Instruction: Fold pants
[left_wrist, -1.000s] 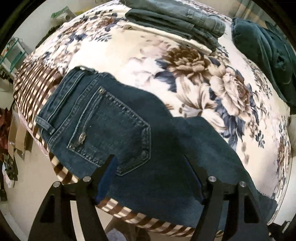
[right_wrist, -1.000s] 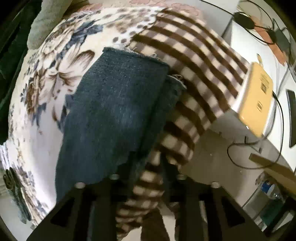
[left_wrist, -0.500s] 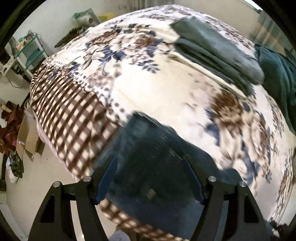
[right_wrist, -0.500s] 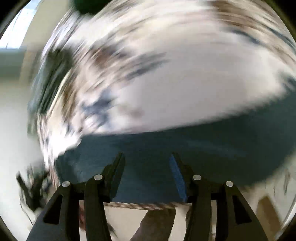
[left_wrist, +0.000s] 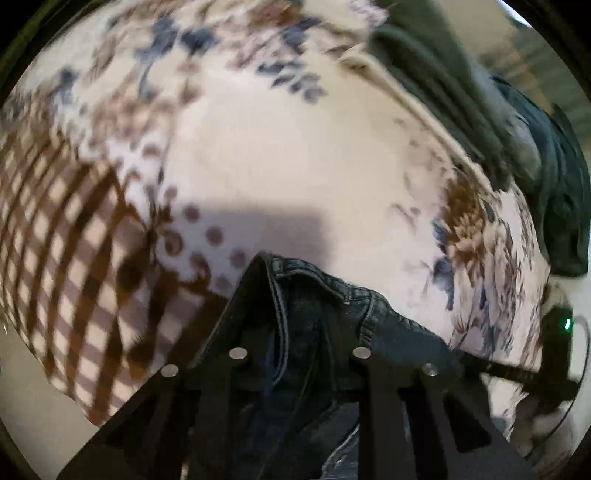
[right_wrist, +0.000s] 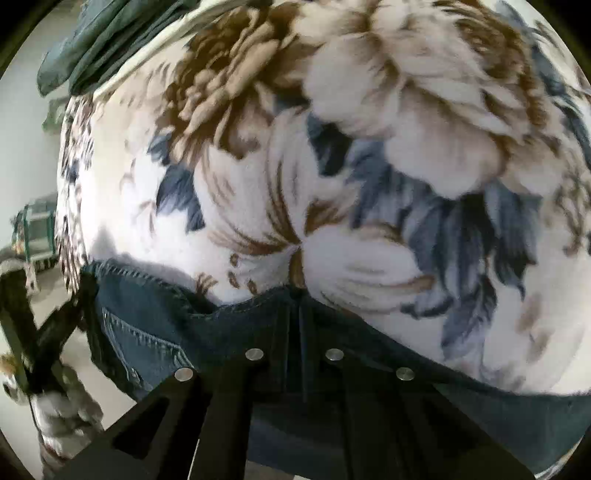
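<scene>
Clearly the jeans (left_wrist: 317, 332) hang over the flowered bed (left_wrist: 295, 166), heavy, limp denim best held by its thick edges: the left gripper (left_wrist: 299, 321) pinches the waistband, the right gripper (right_wrist: 293, 314) an edge.

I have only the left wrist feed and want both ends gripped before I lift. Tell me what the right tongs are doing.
Observer: The right tongs are shut on an edge of the jeans.
Operator: Report what lies beyond that edge.
Observer: The floral blanket; a large brown and blue flower is straight ahead of the grip.
Operator: Say whether a pocket shows on that side.
Observer: Yes, pocket stitching shows on the denim to the left of the grip.
</scene>
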